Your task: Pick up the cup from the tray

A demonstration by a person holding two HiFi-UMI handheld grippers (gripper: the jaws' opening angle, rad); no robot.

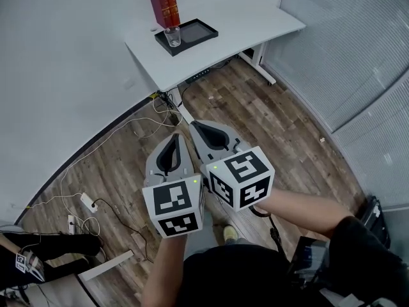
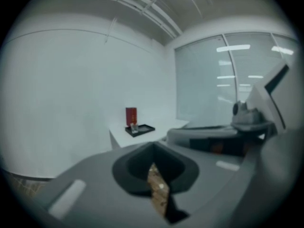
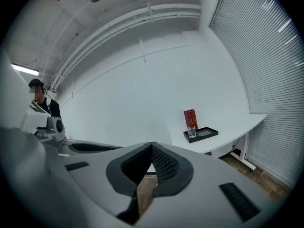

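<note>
Cup sits at the tray's left end, far off. My left claw and right claw are both closed, empty. I'd walk in, open one wide, approach level.

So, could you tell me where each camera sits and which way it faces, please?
Head view: on the person's head, steeply down at floor and table; forearms, left gripper, right gripper show.
Left gripper view: on the left gripper, along its shut fingers toward table; right gripper at right.
Right gripper view: likewise from the right gripper; left gripper at left.
All share cup and tray.
</note>
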